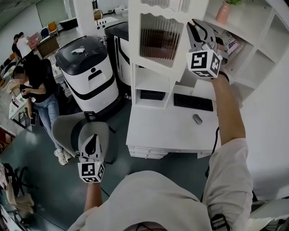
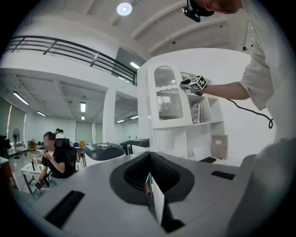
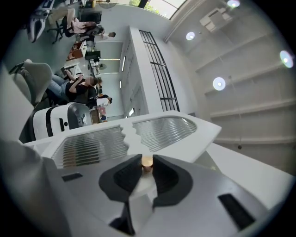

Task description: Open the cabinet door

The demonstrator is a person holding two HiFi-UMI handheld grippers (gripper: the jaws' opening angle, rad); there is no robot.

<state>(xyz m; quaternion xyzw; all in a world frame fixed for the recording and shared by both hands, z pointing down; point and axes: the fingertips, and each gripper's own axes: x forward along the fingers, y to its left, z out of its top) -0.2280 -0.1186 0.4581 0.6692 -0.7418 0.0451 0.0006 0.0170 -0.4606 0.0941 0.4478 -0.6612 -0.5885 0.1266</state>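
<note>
My right gripper (image 3: 147, 165) has its jaws drawn narrow and clamped on the single round copper-coloured knob (image 3: 147, 161) of the cabinet door (image 1: 159, 40). The door sits up high above the back of the white desk (image 1: 167, 131). In the right gripper view its knob-side edge stands a little off the white cabinet, with a thin grey wedge of gap beside it. I count two ribbed glass panes (image 3: 92, 146) in it, one rectangular and one arched. To the right of the door are open shelves (image 1: 259, 67) with a few books (image 1: 231, 43) just behind the gripper, and one pink pot (image 1: 223, 12) on top.

My right arm reaches across the desk, passing above one mouse (image 1: 197, 119) and one black keyboard (image 1: 193, 102). The desk's front edge runs below, and bare floor lies between it and me.

My left gripper (image 1: 91, 145) hangs low at the left, well apart from the desk, over one grey chair (image 1: 67, 131). Its jaws are together with nothing in them. Beyond the chair stand two white-and-black machines (image 1: 86, 67), side by side near the desk's left edge. One person (image 1: 38, 88) sits near them, and at least two more stand farther back.
</note>
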